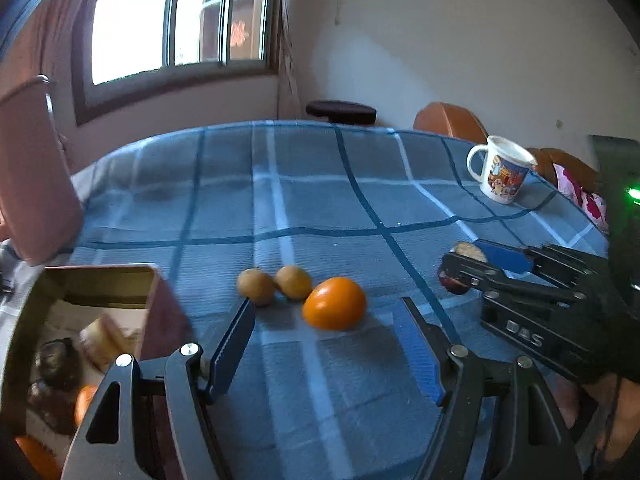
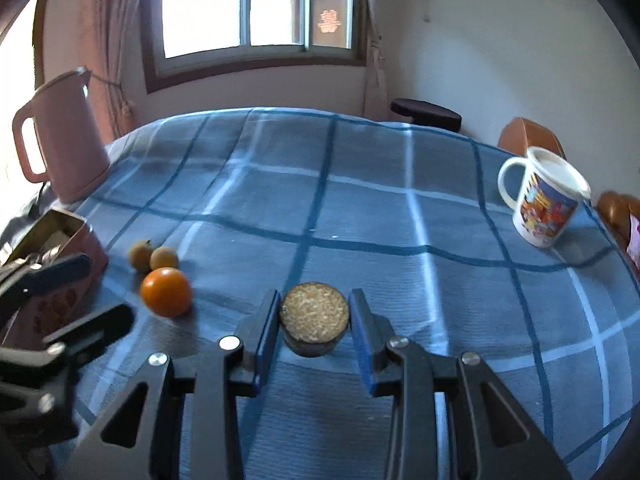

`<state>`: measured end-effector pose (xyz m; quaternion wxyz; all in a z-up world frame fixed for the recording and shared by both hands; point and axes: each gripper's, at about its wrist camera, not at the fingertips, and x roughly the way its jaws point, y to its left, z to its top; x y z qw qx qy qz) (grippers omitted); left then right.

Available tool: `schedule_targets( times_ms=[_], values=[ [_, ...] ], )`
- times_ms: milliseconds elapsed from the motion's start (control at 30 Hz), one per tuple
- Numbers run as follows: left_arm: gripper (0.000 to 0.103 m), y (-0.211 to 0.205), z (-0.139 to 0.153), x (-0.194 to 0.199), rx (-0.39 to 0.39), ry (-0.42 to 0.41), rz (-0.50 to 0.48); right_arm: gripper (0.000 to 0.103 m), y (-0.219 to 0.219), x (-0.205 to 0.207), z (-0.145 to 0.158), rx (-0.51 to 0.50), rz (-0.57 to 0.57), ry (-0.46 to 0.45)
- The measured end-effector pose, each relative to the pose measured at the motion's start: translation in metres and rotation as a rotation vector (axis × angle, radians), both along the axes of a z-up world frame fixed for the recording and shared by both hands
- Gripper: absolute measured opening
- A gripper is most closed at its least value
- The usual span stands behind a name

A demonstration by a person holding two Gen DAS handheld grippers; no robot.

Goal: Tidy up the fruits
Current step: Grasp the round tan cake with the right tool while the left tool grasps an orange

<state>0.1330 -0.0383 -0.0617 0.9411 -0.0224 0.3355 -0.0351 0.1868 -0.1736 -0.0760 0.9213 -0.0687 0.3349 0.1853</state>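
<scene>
between the blue pads of the right tongs [image 2: 314, 316] a round dark fruit with a pale cut top [image 2: 313, 318] is sitting gripped, the jaws narrowed onto its sides above the checked desk [image 2: 400, 208]. just ahead of the left tongs [image 1: 324, 340], whose jaws are standing wide with nothing in them, an orange [image 1: 334, 303] is lying beside two small brown fruits [image 1: 275, 283]. left of the left tongs a pink box [image 1: 100, 320] is holding more fruit. far right of both tongs a printed mug [image 2: 546, 198] is standing, and far left a pink kettle [image 2: 66, 136].
</scene>
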Motion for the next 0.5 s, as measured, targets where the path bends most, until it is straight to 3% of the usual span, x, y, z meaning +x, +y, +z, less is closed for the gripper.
schedule_targets(
  times_ms=[100, 167, 200, 233, 333, 500],
  values=[
    [0.07, -0.004, -0.005, 0.016, -0.005, 0.046, -0.003, 0.037, -0.003, 0.002, 0.002, 0.023, 0.001, -0.002],
    [0.06, -0.007, -0.011, 0.024, 0.007, 0.078, -0.002, 0.037, -0.002, 0.001, 0.002, 0.026, 0.008, -0.008],
    [0.048, -0.008, -0.015, 0.031, -0.003, 0.107, -0.005, 0.037, -0.001, 0.0, 0.003, 0.024, 0.01, -0.013],
    [0.046, -0.008, -0.017, 0.035, -0.013, 0.121, -0.01, 0.037, -0.001, -0.001, 0.003, 0.022, 0.013, -0.017],
    [0.044, -0.008, -0.021, 0.039, -0.016, 0.143, -0.009, 0.037, -0.001, -0.005, 0.003, 0.027, 0.024, -0.028],
    [0.044, -0.005, -0.014, 0.029, -0.043, 0.094, -0.014, 0.037, -0.003, -0.01, 0.007, 0.05, 0.036, -0.058]
  ],
)
